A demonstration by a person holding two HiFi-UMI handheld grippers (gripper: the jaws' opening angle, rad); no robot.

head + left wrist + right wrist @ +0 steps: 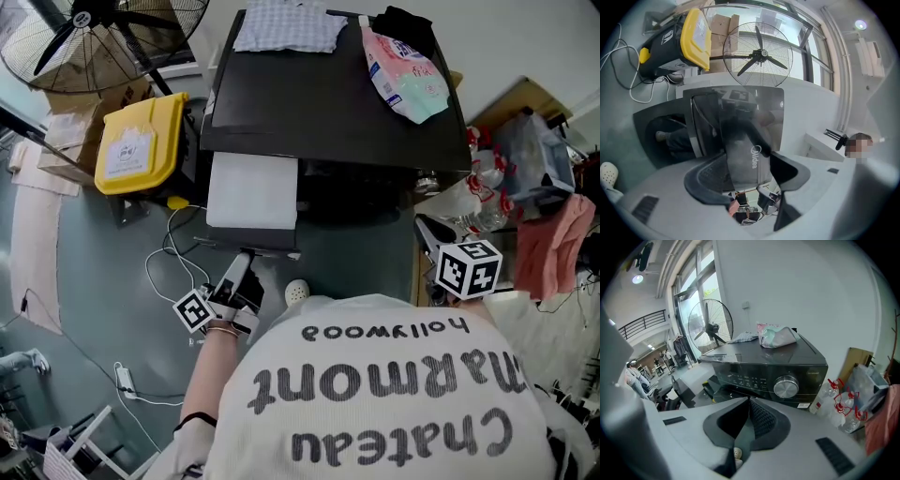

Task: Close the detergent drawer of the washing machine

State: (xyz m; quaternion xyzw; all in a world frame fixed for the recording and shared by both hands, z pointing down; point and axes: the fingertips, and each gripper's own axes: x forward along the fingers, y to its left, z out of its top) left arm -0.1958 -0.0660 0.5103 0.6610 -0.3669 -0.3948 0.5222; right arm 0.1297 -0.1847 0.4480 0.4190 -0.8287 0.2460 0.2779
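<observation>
The black washing machine (337, 103) stands ahead, its detergent drawer (251, 192) pulled far out at the front left. My left gripper (242, 267) reaches to the drawer's front end. In the left gripper view its jaws sit on either side of the dark drawer front (745, 150) marked Midea, and the left gripper (749, 157) is shut on it. My right gripper (431, 239) hovers off the machine's right front corner, apart from it. In the right gripper view the right gripper (749, 401) is shut with nothing in it, pointing at the control panel and its knob (786, 386).
A yellow-lidded bin (141, 141) and a standing fan (103, 37) are left of the machine. White cables (173, 253) and a white slipper (296, 292) lie on the floor. Plastic bottles (478, 187) and a pink cloth (553, 244) crowd the right. A detergent bag (403, 66) lies on top.
</observation>
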